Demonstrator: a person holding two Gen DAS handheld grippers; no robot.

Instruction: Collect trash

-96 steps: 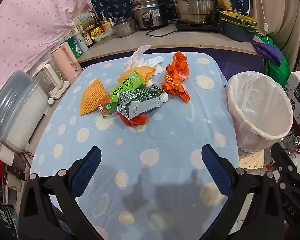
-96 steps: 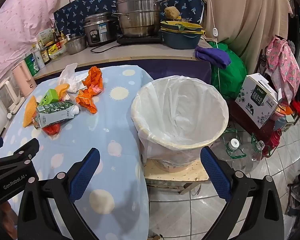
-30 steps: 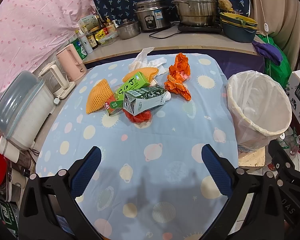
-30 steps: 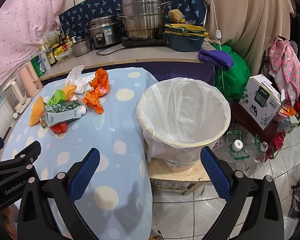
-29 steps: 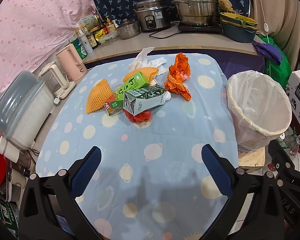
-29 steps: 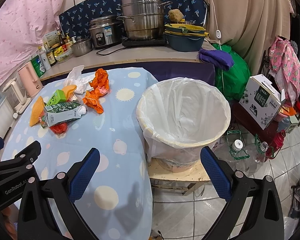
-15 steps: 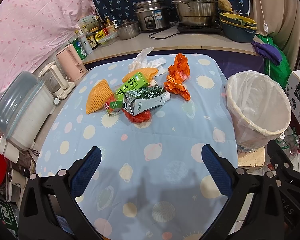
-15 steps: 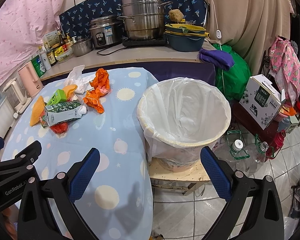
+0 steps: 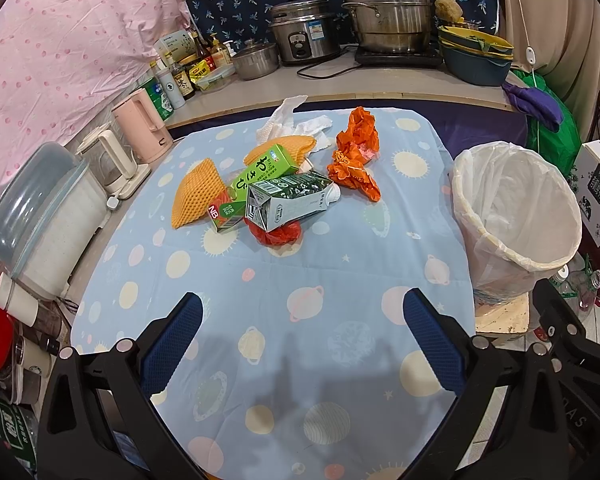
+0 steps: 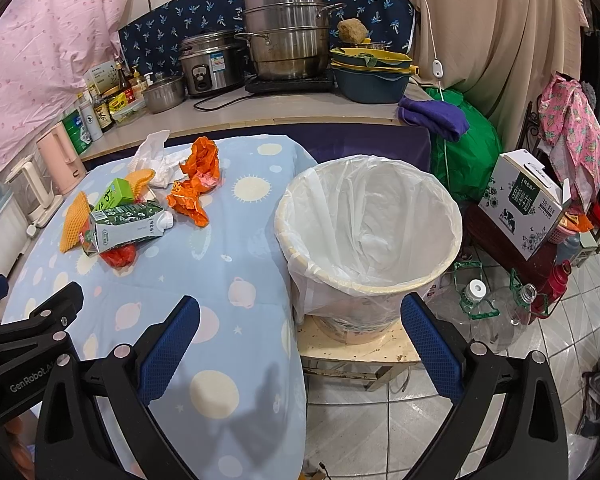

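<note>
A heap of trash lies mid-table on the blue planet-print cloth (image 9: pixel 284 292): a grey-green milk carton (image 9: pixel 288 206) (image 10: pixel 126 226), a green drink box (image 9: pixel 260 172), orange foam nets (image 9: pixel 194 196), a crumpled orange wrapper (image 9: pixel 354 160) (image 10: pixel 196 184), a red bag (image 9: pixel 276 234) and white tissue (image 9: pixel 288 120). A white-lined bin (image 9: pixel 516 212) (image 10: pixel 370 232) stands off the table's right edge. My left gripper (image 9: pixel 300 348) is open above the near cloth, well short of the heap. Open and holding nothing, my right gripper (image 10: pixel 300 348) hangs before the bin.
Kettles (image 9: pixel 140 124) and a grey-lidded container (image 9: pixel 44 216) line the table's left side. Pots, a rice cooker (image 9: pixel 304 36) and bottles fill the back counter. A carton box (image 10: pixel 528 200) and plastic bottles (image 10: pixel 484 304) sit on the tiled floor at right.
Both views have drawn back and risen slightly since 3.2 s ago; over the last second almost nothing has moved. Both grippers stay open.
</note>
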